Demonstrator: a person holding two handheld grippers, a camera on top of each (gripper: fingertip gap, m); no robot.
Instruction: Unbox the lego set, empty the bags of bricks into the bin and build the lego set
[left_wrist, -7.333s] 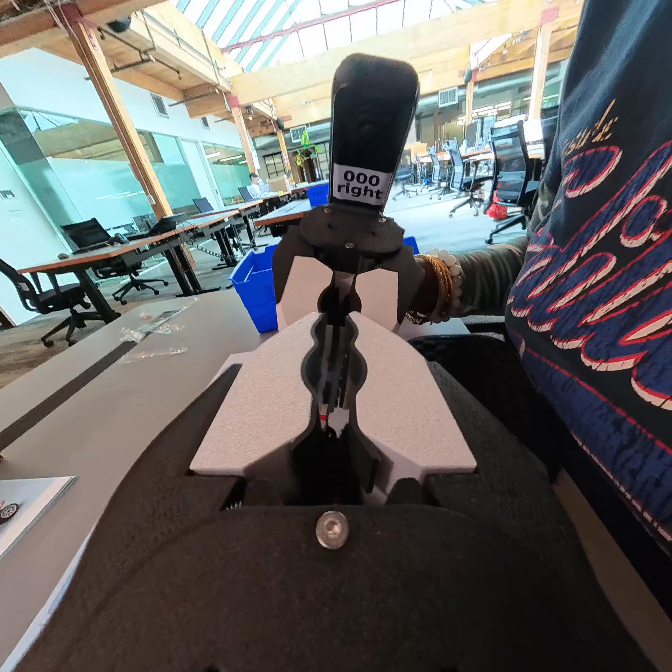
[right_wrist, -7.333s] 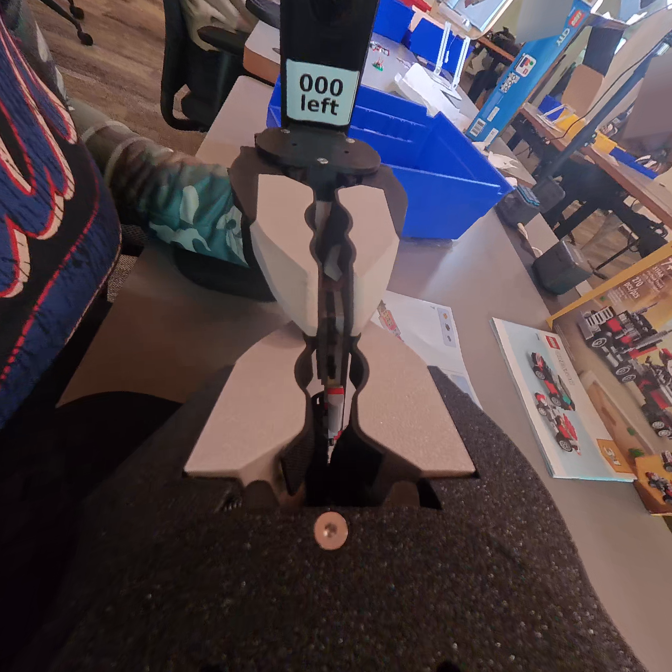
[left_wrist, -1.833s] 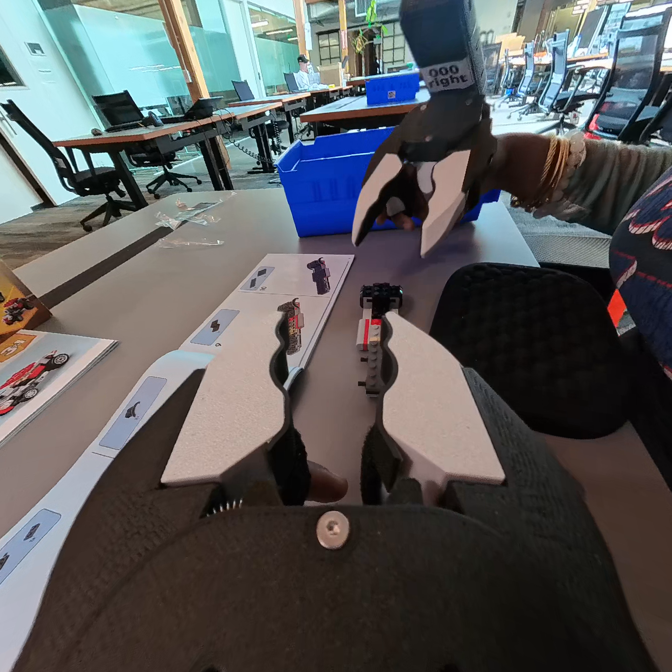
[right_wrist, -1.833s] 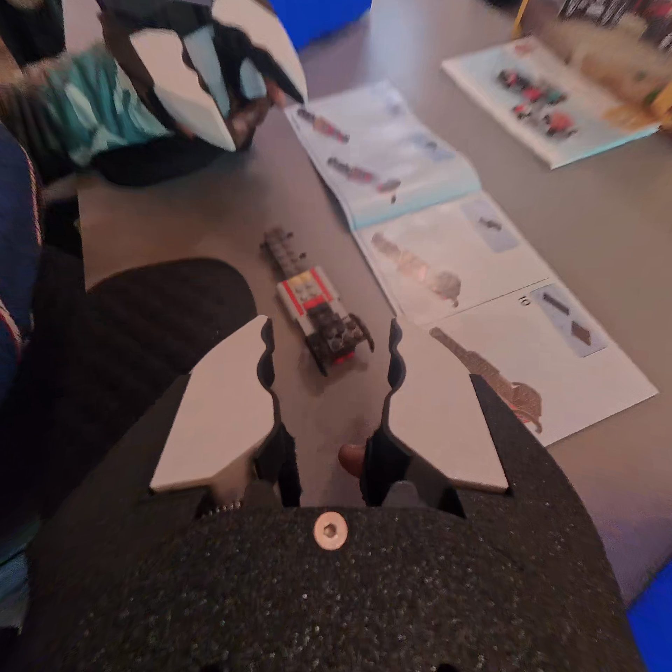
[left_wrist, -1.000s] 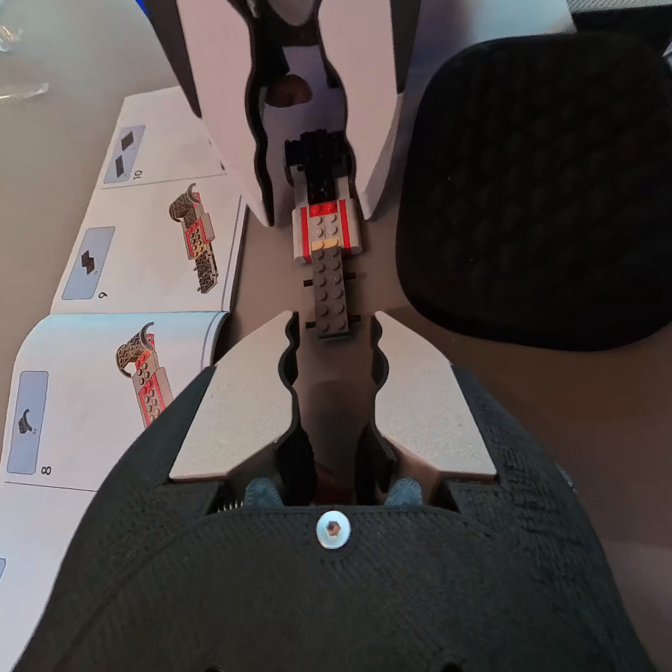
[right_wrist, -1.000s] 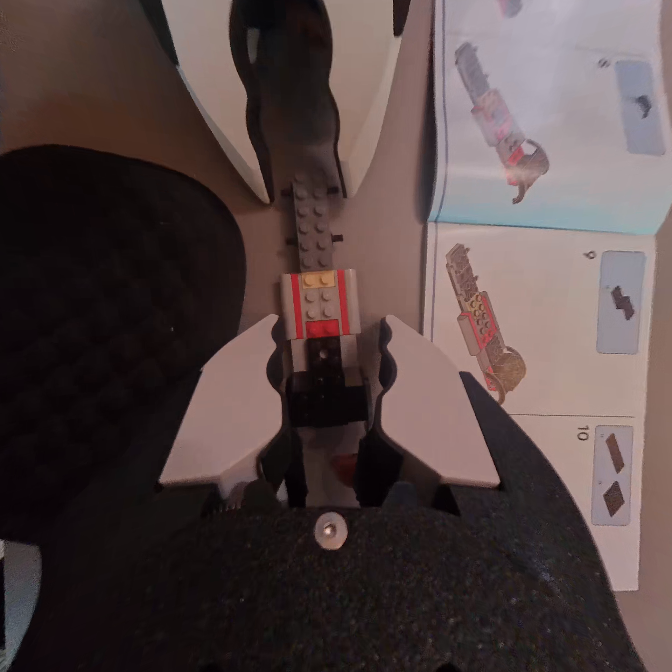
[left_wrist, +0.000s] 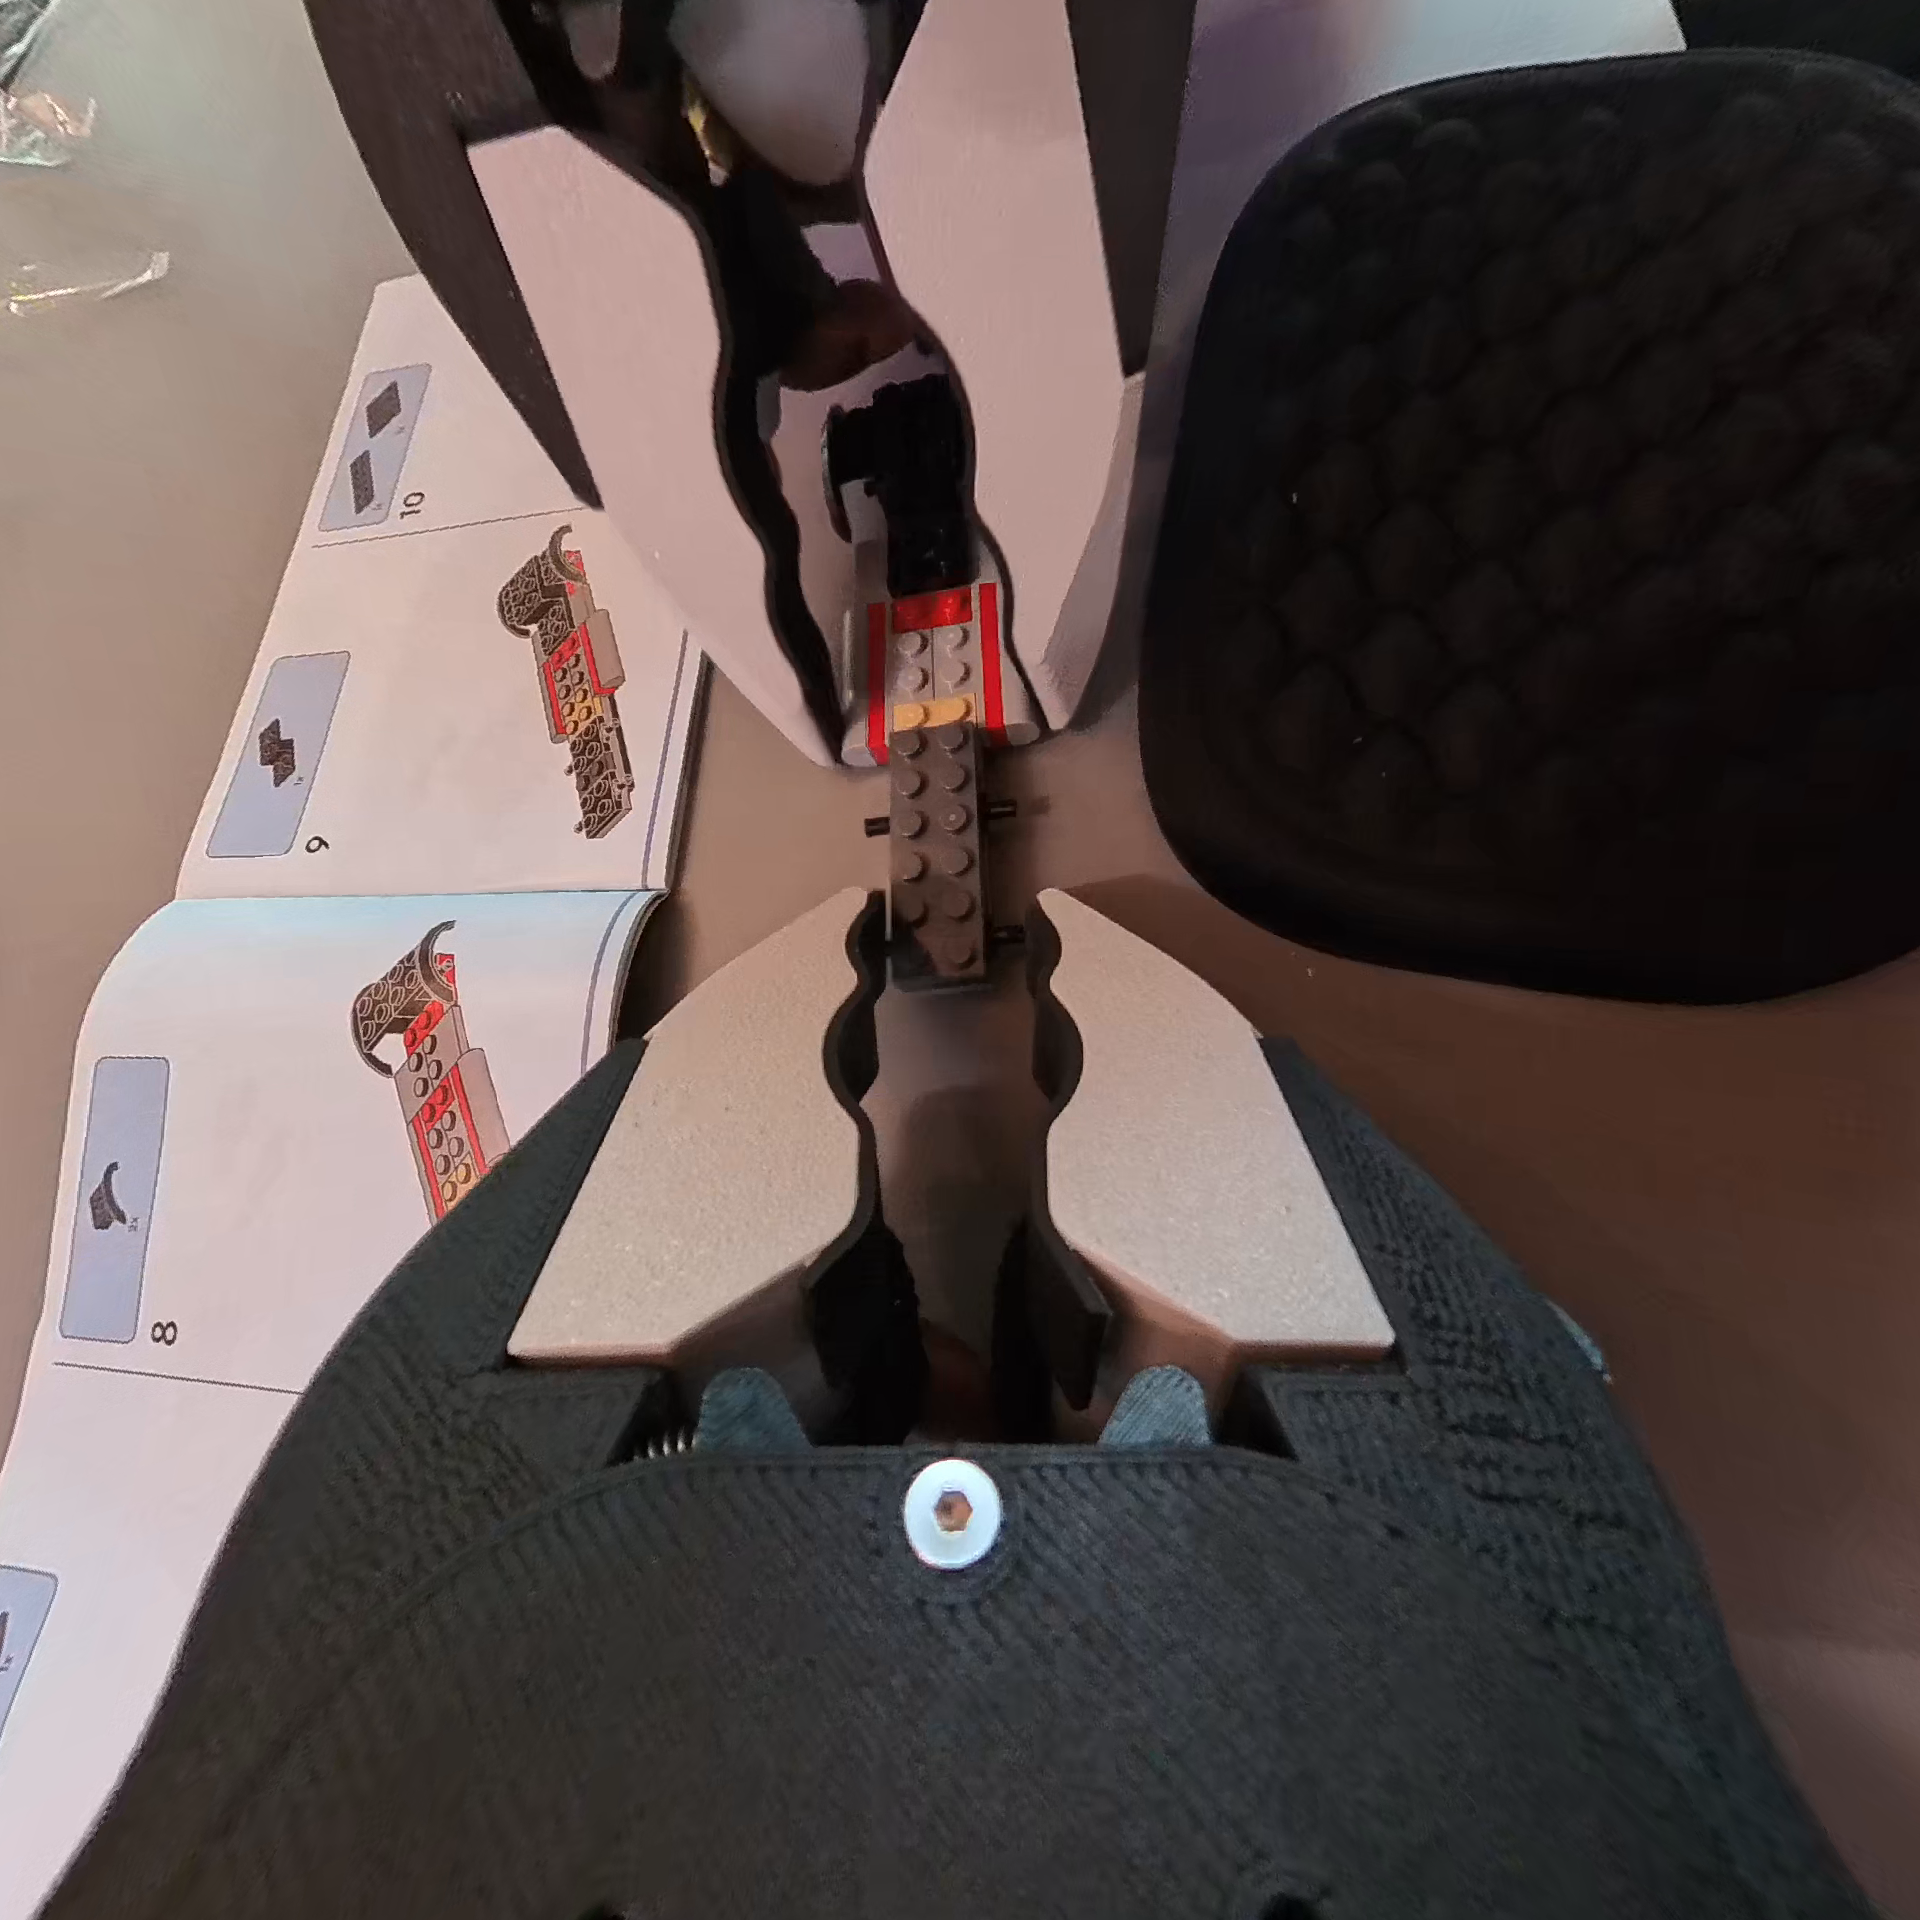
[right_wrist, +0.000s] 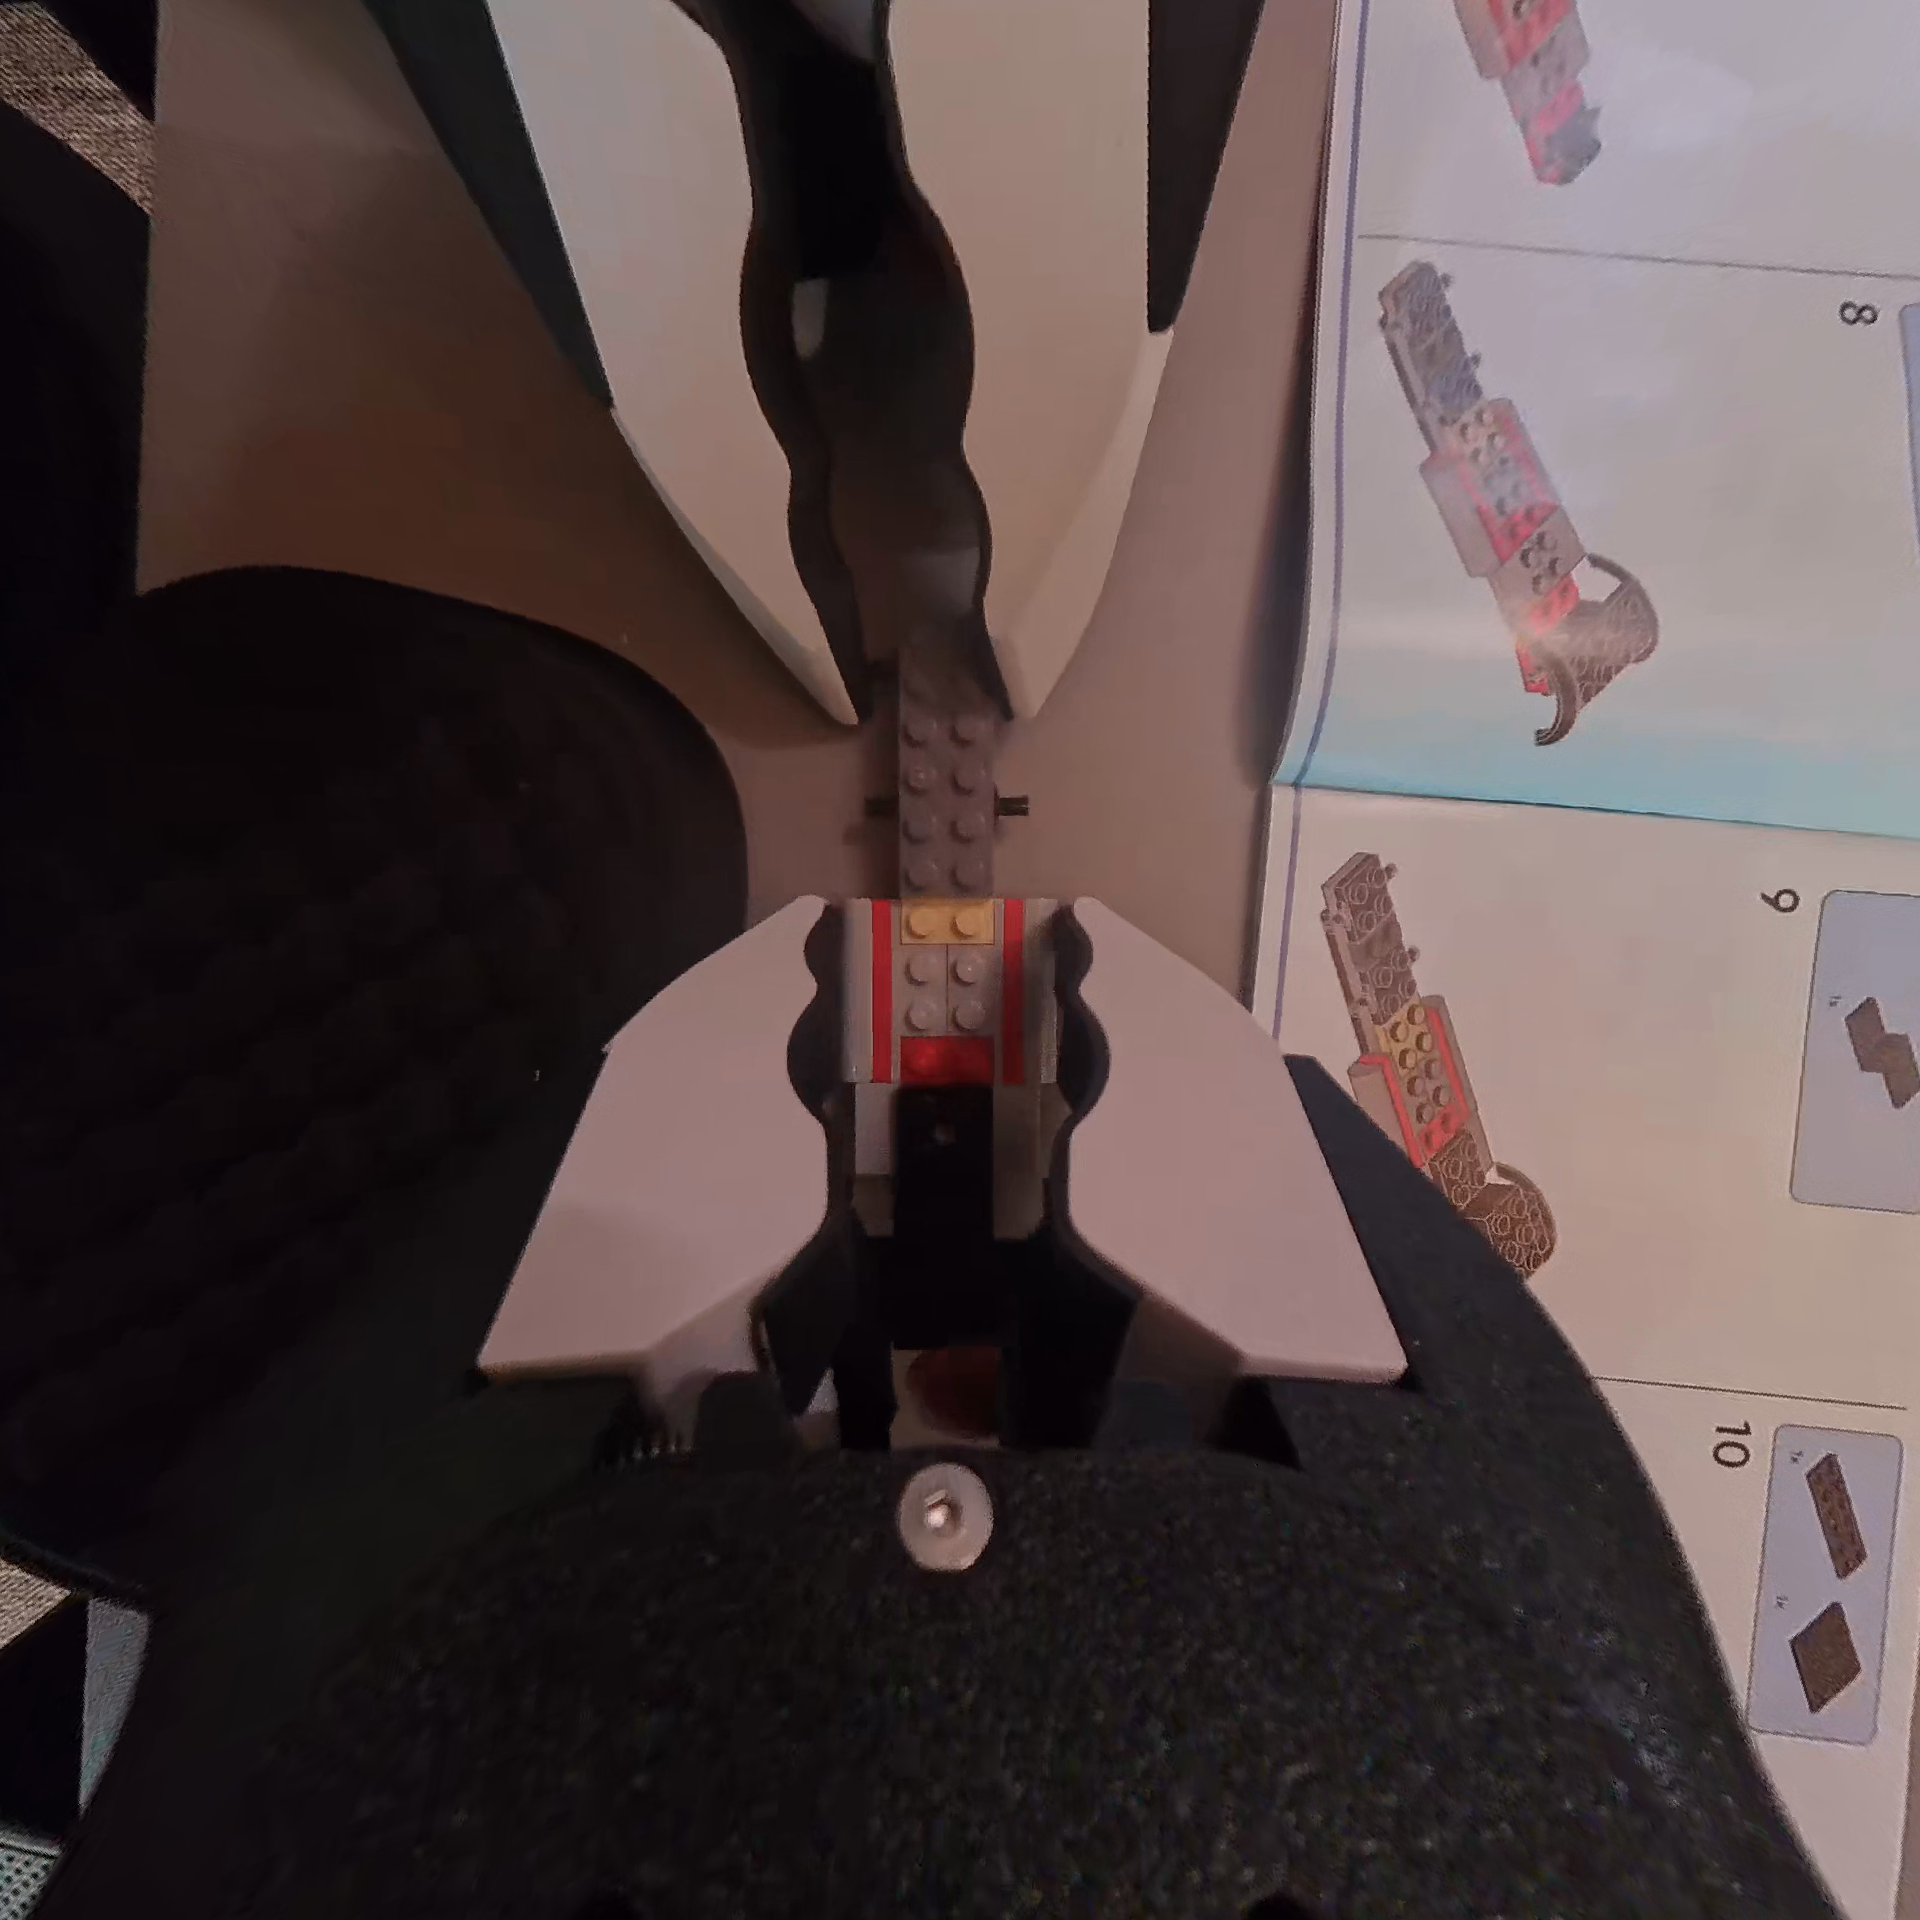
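While gripped from both ends: partly built lego model (left_wrist: 940, 790), flat on the grey tabletop (left_wrist: 156, 436), near its edge.
Left gripper (left_wrist: 945, 925): jaws narrowed around the dark grey studded tail, touching its side pins.
Right gripper (right_wrist: 945, 935): jaws clamped on the wider red-striped grey body.
Model's black end: deep between the right fingers (right_wrist: 686, 1174).
Instruction booklet (left_wrist: 436, 707): open, just beside the model.
Black chair seat (left_wrist: 1558, 520): past the tabletop edge, opposite the booklet.
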